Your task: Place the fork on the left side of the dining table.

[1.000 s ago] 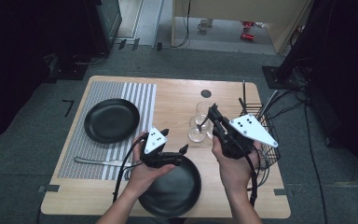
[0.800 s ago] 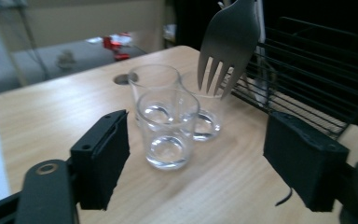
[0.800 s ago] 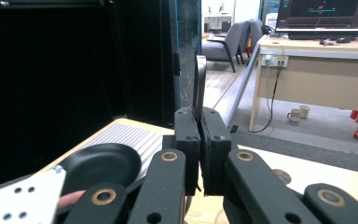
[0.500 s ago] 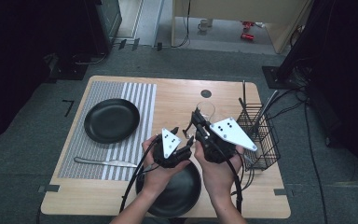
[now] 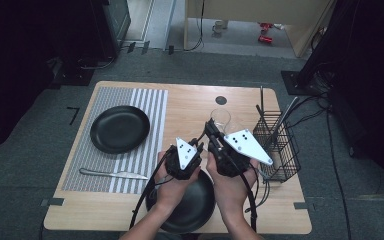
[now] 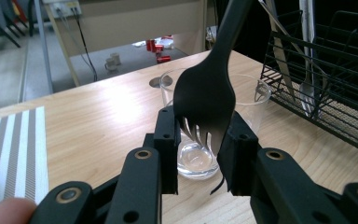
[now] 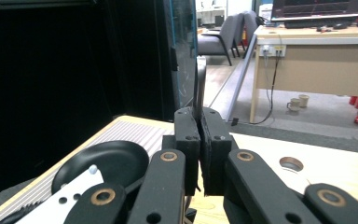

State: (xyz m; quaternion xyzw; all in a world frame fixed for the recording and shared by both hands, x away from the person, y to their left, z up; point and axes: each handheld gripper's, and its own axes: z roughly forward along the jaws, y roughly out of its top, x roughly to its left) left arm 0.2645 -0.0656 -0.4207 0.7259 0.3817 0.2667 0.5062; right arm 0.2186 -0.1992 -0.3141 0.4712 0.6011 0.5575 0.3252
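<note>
While the right tool (image 7: 199,140) clamps a black fork's (image 6: 206,100) handle, tines down — between the left tool's (image 6: 200,154) parted jaws.

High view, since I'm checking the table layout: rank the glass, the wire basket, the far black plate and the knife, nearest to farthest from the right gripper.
1. Glass, just ahead of the right gripper.
2. Wire basket, to its right.
3. Far black plate, left, on the striped mat.
4. Knife, left, near the mat's front edge.

Dim, soft frames; glare on tabletop (image 6: 102,107)
</note>
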